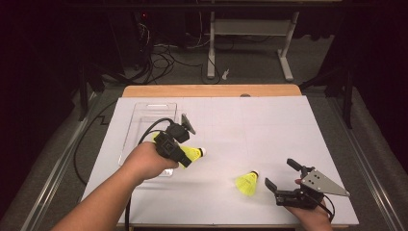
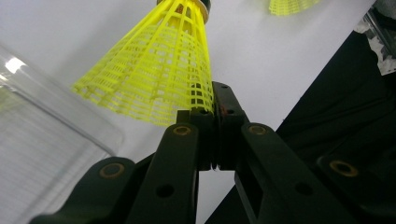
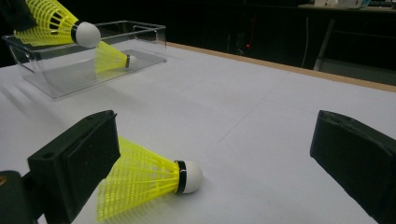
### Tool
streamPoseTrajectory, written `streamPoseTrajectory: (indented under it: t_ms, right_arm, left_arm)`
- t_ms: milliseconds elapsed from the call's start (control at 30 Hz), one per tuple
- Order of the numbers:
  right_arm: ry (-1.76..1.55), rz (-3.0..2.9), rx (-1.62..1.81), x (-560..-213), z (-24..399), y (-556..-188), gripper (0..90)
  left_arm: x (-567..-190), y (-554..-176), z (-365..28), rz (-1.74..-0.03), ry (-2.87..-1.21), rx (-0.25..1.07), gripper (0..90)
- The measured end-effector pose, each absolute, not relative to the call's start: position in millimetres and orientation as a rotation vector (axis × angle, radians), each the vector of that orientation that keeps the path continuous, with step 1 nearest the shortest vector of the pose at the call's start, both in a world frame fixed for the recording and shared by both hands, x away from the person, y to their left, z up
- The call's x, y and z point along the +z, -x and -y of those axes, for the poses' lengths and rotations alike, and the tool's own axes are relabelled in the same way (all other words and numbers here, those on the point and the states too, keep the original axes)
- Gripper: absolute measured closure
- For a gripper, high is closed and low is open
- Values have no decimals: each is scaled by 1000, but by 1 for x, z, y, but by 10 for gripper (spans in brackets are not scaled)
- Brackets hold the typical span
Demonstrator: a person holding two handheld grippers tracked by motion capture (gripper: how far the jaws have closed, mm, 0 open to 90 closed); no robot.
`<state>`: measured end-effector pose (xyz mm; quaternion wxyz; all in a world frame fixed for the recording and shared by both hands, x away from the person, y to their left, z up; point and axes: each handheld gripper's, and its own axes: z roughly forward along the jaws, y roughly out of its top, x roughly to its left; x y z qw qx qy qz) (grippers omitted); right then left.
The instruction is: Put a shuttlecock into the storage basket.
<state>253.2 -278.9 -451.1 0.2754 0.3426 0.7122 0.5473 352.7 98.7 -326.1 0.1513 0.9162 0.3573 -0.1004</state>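
Nearest me, my left gripper (image 1: 185, 156) is clamping a yellow mesh shuttlecock (image 1: 192, 154) by its skirt edge, white cork pointing to three o'clock, beside the clear tray (image 1: 144, 113). My right gripper (image 1: 284, 173) is resting open-jawed at five o'clock, another shuttlecock (image 1: 248, 183) lying just beside it.

We list the held shuttlecock (image 2: 154, 70) as glossy yellow plastic mesh with a smooth white cap, and the lying shuttlecock (image 3: 144, 179) at lower centre as the same. We note the bin (image 3: 140, 37) at upper left as clear, glossy plastic, and the table (image 1: 269, 130) as matt white sheet edged in wood. We record the left gripper (image 2: 212, 100) and right gripper (image 3: 233, 154) as matt black plastic, the right topped by a grey metal plate (image 1: 323, 182).
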Motion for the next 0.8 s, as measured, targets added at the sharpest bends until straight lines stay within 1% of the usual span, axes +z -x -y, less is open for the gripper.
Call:
streamPoseTrajectory:
  t_ms: [400, 800]
  right_arm:
    - [-921, -1917, 1470, -452, 279, -254, 21]
    - [-922, -1919, 1468, -452, 278, -254, 22]
  left_arm:
    - [-314, -363, -128, -1116, -2578, -251, 887]
    - [-312, -372, -162, -1227, -2528, -214, 887]
